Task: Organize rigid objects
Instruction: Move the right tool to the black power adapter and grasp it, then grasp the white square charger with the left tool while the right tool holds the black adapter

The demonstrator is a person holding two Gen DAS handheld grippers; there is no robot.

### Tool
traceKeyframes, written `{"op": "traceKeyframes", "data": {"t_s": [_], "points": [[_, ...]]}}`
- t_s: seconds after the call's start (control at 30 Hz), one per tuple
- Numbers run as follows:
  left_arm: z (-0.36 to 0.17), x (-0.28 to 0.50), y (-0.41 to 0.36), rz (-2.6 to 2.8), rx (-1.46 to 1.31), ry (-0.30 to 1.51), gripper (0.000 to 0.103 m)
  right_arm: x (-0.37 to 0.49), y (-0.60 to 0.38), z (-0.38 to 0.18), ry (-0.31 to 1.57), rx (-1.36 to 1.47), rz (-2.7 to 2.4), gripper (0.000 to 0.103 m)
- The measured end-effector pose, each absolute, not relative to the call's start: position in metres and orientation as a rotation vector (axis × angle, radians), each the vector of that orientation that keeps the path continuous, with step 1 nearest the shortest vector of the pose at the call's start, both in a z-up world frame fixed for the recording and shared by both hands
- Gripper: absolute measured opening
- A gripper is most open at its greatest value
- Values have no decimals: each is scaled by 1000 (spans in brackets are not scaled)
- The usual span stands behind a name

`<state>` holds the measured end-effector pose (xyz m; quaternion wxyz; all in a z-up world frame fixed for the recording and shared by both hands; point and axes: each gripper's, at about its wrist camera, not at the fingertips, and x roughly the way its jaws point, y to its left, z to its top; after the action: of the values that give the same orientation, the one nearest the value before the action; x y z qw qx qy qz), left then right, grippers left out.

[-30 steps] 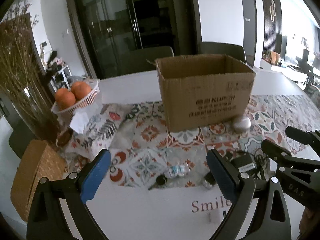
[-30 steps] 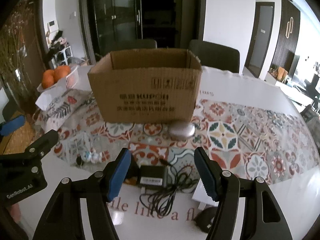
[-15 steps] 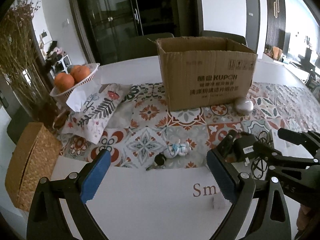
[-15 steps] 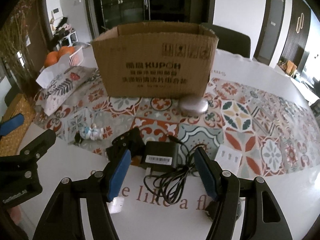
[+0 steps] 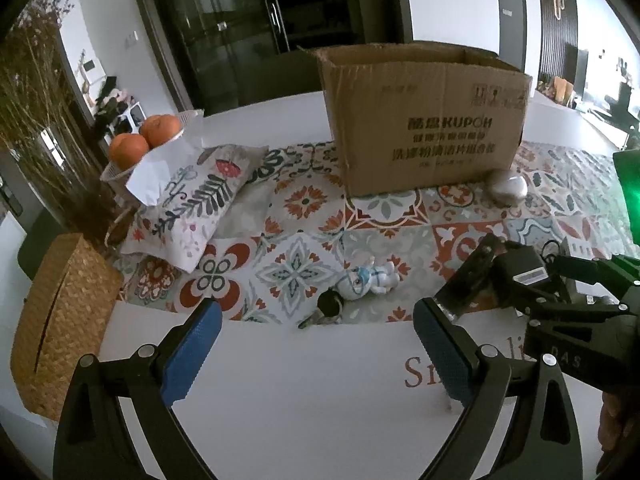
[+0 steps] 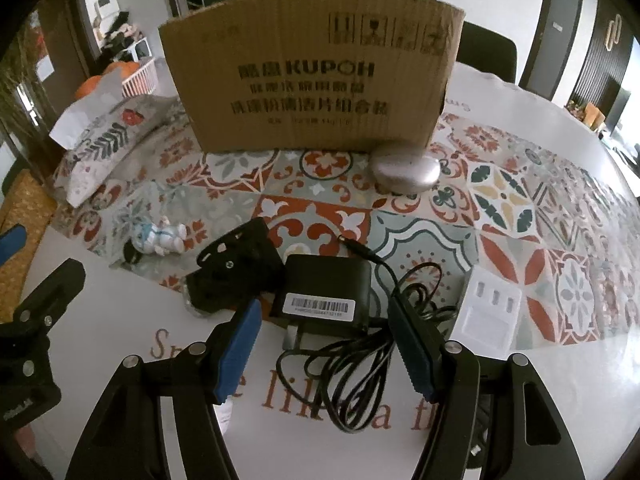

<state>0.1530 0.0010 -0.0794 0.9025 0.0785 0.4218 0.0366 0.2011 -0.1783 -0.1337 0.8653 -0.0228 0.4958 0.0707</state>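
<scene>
Corrugated cardboard box (image 6: 312, 80), matt; woven wicker basket (image 5: 60, 320), rough; brushed-metal pebble (image 6: 404, 172); glossy white table (image 5: 312, 400).

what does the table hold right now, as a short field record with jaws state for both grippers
container: cardboard box, upright, open top
beside box: silver oval case
near right gripper: black power adapter with loose cable; jaws open, nothing held
right of adapter: white charger
near left gripper: small figurine, black key fob; jaws open, nothing held
left edge: printed pillow, oranges
</scene>
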Motion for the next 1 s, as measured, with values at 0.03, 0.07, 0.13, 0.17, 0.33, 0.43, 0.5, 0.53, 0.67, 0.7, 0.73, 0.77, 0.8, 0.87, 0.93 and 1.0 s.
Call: {"op": "traceKeyframes", "data": {"t_s": [0.03,0.07,0.13,0.17,0.33,0.43,0.5,0.53,0.67,0.7,0.73,0.77,0.8,0.87,0.93,1.0], "points": [[-81,154,1,76,162,877,98,202,-178,-136,1042,-50,146,67],[-83,154,2,76,160,881,98,203,-177,-137,1038,-58,141,67],[-86,156,2,73,155,894,98,205,-176,-138,1041,-63,140,67],[-87,157,2,71,152,897,98,207,-175,-139,1042,-63,140,67],[-91,160,4,80,151,909,98,212,-173,-146,1053,-72,142,67],[-95,161,4,83,151,918,98,215,-171,-149,1055,-87,140,67],[-97,162,5,83,150,922,98,216,-170,-150,1056,-97,138,67],[-98,163,5,85,149,926,98,216,-169,-151,1057,-102,138,67],[-100,163,5,83,147,932,98,219,-168,-157,1080,-96,140,64],[-100,163,4,82,149,932,98,219,-168,-157,1076,-98,140,64],[-100,162,4,81,149,932,98,218,-168,-157,1072,-103,140,64],[-100,162,4,81,147,932,98,218,-168,-157,1071,-103,140,64],[-99,162,4,80,147,931,98,218,-168,-157,1071,-101,142,64],[-98,160,2,78,149,926,98,217,-168,-157,1067,-96,142,64],[-96,159,1,72,149,922,98,215,-169,-155,1065,-86,147,64],[-93,156,0,65,146,915,98,211,-171,-152,1056,-74,154,63]]}}
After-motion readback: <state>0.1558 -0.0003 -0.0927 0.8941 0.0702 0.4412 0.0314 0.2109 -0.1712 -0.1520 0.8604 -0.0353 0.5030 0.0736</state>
